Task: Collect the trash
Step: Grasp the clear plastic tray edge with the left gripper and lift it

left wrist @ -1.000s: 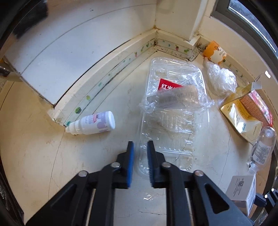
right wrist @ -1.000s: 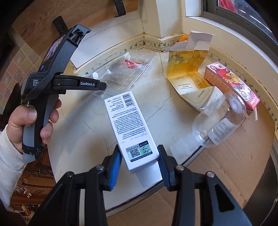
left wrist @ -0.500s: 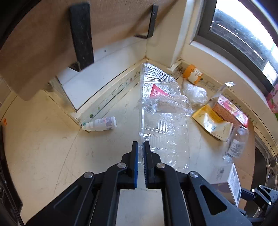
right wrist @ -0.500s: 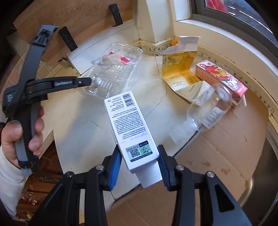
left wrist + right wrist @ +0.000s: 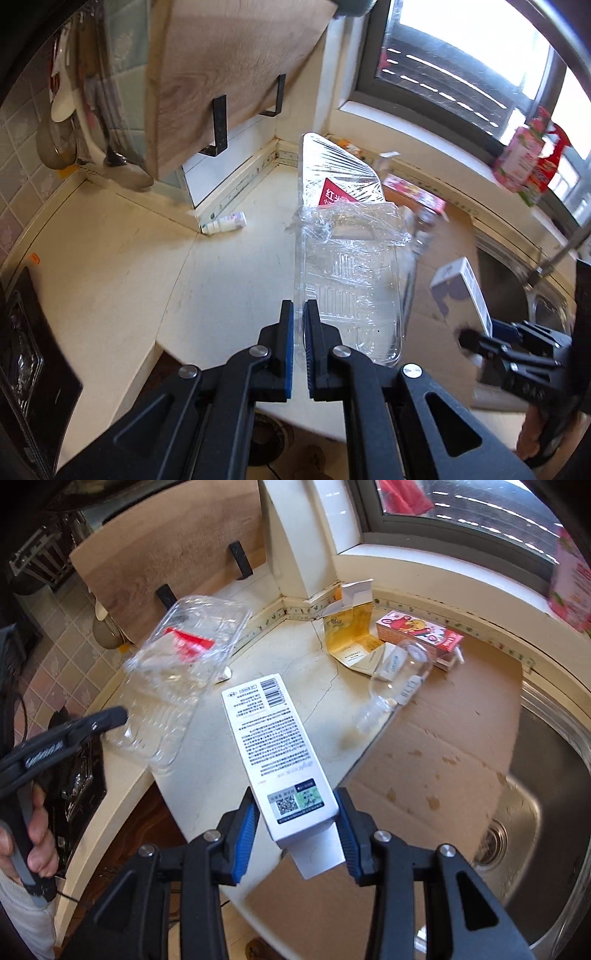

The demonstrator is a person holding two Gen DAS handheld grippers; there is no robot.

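Both tools loaded, each holding trash above the table [image 5: 110,280].
Left tool [image 5: 298,314]: blue pads nearly together, pinching the thin rim of a clear ribbed plastic clamshell tray [image 5: 343,266], crinkled film bunched across it, red label with white Chinese characters, tray raised clear of the table. Right tool [image 5: 295,812]: jaws about half apart, blue pads pressed on both sides of a white rectangular carton [image 5: 273,746] with barcode, dense small print, QR code and green sticker; end flap hangs open; carton is in the air over the table edge. On the cream, cracked stone table: flattened yellow carton [image 5: 351,638], pink cartoon box [image 5: 417,631], clear plastic bottle [image 5: 399,679] lying down, small white bottle [image 5: 225,223] by the wall. Brown cardboard sheet [image 5: 443,746] partly covers a steel sink [image 5: 535,812].
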